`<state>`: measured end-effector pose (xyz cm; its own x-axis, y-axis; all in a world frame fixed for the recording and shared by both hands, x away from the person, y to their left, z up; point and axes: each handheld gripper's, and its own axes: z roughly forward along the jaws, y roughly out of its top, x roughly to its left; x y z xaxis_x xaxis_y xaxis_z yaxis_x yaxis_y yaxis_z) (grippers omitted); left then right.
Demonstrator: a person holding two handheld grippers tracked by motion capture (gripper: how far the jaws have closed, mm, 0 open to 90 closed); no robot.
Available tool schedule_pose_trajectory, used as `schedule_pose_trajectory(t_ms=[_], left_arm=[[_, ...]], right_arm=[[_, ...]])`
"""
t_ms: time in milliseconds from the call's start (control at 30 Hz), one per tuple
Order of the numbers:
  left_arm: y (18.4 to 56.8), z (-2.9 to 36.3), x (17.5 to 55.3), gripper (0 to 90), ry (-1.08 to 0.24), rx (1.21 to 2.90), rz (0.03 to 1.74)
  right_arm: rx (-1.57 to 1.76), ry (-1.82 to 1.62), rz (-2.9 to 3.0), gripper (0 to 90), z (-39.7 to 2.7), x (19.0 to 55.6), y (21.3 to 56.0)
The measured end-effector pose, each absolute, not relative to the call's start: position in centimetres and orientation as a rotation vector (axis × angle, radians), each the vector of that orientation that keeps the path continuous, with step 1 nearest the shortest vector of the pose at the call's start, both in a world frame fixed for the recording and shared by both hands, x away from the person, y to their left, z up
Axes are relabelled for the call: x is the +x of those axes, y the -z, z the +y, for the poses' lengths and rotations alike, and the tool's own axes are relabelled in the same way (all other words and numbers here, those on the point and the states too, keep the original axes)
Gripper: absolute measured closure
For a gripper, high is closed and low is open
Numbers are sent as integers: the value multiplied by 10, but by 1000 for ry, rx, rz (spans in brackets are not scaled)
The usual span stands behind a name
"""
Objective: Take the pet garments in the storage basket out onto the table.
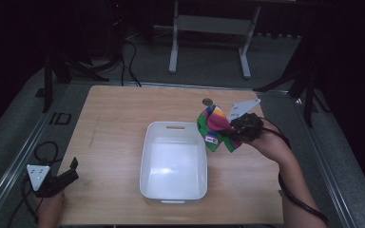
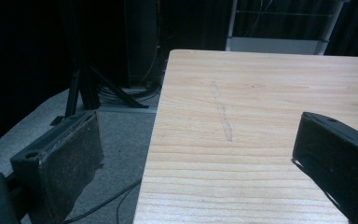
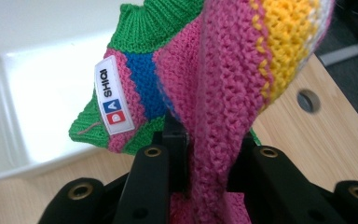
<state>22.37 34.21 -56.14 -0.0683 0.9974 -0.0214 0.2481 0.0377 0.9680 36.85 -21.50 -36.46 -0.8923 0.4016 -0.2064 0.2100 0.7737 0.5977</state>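
Observation:
A knitted cloth (image 1: 214,127) in pink, green, blue and yellow stripes hangs in the air just right of a white plastic bin (image 1: 173,161). My right gripper (image 1: 233,130) is shut on it; in the right gripper view the pink knit (image 3: 223,107) is pinched between the two black jaws, and a white label (image 3: 112,95) shows on it. The bin's white inside (image 3: 37,93) lies behind the cloth. My left gripper (image 1: 71,170) rests at the table's front left corner, open with nothing between its fingers (image 2: 65,163).
The wooden table (image 1: 119,114) has a round hole (image 1: 207,101) near its far edge. A faint scratch (image 2: 221,114) marks the wood ahead of the left gripper. Cables and stand legs (image 1: 123,61) lie on the grey floor beyond.

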Motion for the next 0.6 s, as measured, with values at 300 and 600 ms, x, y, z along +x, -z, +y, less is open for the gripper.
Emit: schedule_pose_trajectory(t_ms=[300, 600], left_arm=[[561, 341, 224, 22, -1110, 1341, 1458], [561, 341, 223, 22, -1113, 1341, 1457]], right_arm=[[602, -836, 2594, 759, -256, 367, 373], [689, -822, 2565, 758, -272, 369, 399]])
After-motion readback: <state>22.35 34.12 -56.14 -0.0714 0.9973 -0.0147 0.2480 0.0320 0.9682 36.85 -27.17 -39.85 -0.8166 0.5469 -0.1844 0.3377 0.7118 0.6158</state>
